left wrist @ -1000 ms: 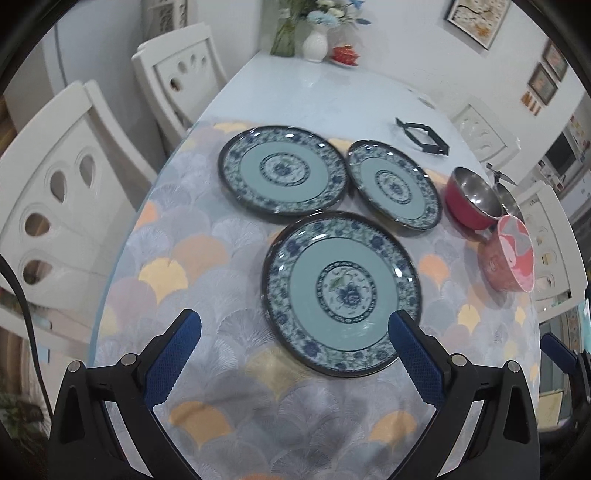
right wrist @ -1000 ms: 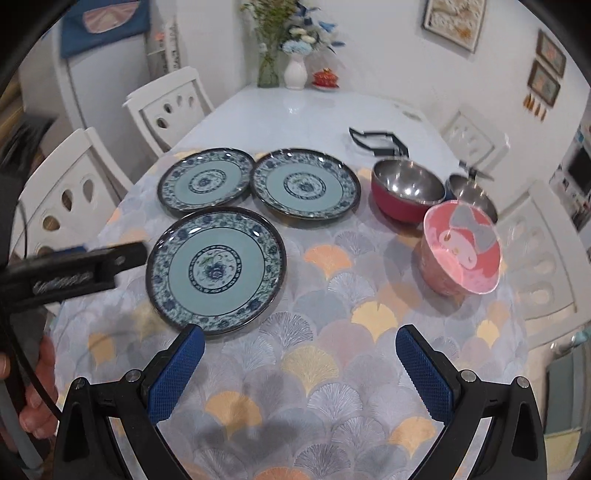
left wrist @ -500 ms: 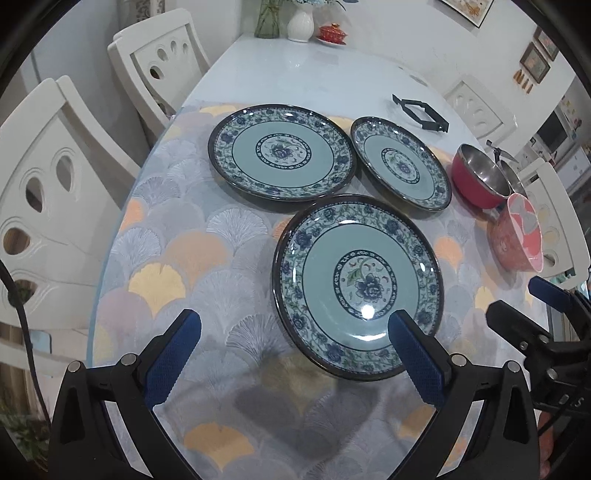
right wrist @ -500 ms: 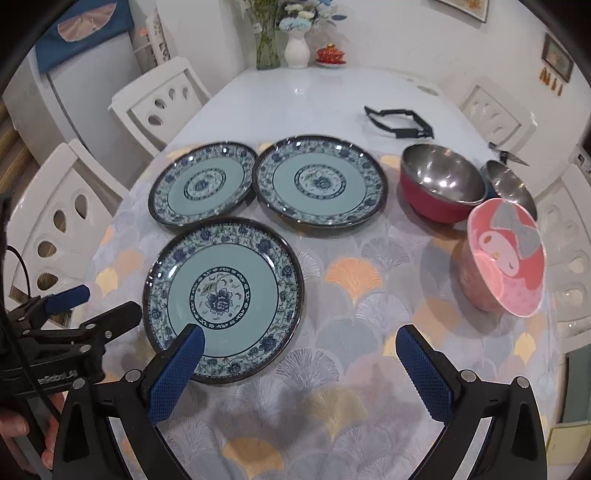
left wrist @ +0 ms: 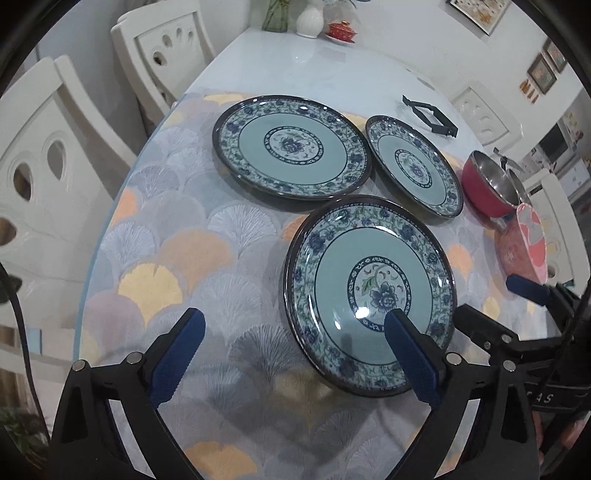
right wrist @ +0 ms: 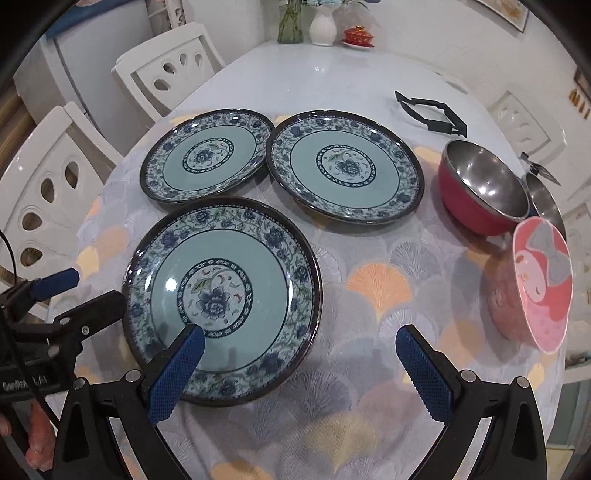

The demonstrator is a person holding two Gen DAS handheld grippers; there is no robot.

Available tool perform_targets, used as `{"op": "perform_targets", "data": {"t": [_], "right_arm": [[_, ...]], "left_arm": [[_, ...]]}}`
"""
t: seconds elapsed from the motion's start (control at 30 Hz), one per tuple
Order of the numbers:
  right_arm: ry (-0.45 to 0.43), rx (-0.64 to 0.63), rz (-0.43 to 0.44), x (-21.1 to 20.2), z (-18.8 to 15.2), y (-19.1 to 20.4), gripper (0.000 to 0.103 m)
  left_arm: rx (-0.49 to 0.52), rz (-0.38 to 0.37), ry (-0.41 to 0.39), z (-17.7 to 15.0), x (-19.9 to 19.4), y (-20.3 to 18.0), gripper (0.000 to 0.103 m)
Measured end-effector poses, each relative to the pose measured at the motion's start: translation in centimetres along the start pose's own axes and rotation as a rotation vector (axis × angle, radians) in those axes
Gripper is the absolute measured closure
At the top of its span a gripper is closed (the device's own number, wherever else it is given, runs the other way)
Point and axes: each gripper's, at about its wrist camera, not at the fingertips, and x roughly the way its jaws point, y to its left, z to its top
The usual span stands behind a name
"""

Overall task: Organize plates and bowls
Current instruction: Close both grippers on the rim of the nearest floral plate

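Observation:
Three blue-green floral plates lie on the patterned tablecloth. The near plate (left wrist: 369, 273) (right wrist: 229, 266) sits in front of a far left plate (left wrist: 291, 147) (right wrist: 207, 155) and a far right plate (left wrist: 413, 166) (right wrist: 343, 166). To the right stand a red steel-lined bowl (left wrist: 484, 188) (right wrist: 480, 188), a second steel bowl (right wrist: 543, 199) behind it, and a pink cartoon bowl (left wrist: 524, 247) (right wrist: 532, 288). My left gripper (left wrist: 291, 332) (right wrist: 88, 291) is open at the near plate's left side. My right gripper (right wrist: 299, 339) (left wrist: 491, 299) is open at its right side. One blue finger of each hangs over the plate's front rim.
A black folding trivet (left wrist: 430, 118) (right wrist: 432, 114) lies on the bare white tabletop beyond the plates. A vase (right wrist: 323, 22) and a red lidded cup (right wrist: 358, 35) stand at the far end. White chairs (left wrist: 55, 166) (right wrist: 173, 70) line the left edge. A hand (right wrist: 37, 435) shows at lower left.
Both grippers have come lower and closer to the near plate from either side, so it looks larger. Both stay open. The plates and bowls have not moved.

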Motion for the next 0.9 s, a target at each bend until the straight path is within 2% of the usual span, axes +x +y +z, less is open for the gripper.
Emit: {"op": "perform_targets", "data": {"t": [0.1, 0.17, 0.3, 0.4, 0.47, 0.6, 0.77, 0.83, 0.9], "right_arm": [[0.019, 0.014, 0.004, 1.0, 0.6, -0.4, 0.003], [0.032, 0.024, 0.012, 1.6, 0.9, -0.7, 0.01], [0.052, 0.05, 0.034, 2.8, 1.2, -1.5, 0.019], [0.06, 0.078, 0.042, 3.4, 1.1, -1.9, 0.023], [0.071, 0.079, 0.05, 3.8, 1.0, -1.8, 0.029], [0.089, 0.044, 0.047, 4.7, 0.7, -0.8, 0.041], [0.095, 0.052, 0.057, 5.1, 0.4, -0.5, 0.054], [0.088, 0.036, 0.06, 4.9, 0.5, -0.2, 0.059], [0.08, 0.023, 0.05, 4.9, 0.5, 0.1, 0.059]], "left_arm": [[0.025, 0.045, -0.009, 0.4, 0.4, -0.4, 0.014], [0.002, 0.073, -0.015, 0.5, 0.7, 0.0, 0.018], [-0.052, 0.044, -0.01, 0.7, 1.3, 0.9, 0.023], [-0.042, 0.043, -0.014, 0.5, 1.5, 0.8, 0.031], [-0.04, 0.035, -0.007, 0.3, 1.9, 0.8, 0.033], [-0.056, 0.04, 0.024, 0.1, 3.0, 0.9, 0.052], [-0.077, 0.04, 0.037, -0.2, 3.8, 1.0, 0.057], [-0.067, 0.021, 0.04, -0.2, 3.8, 0.7, 0.069], [-0.061, 0.005, 0.045, -0.1, 3.9, 0.5, 0.075]]}}
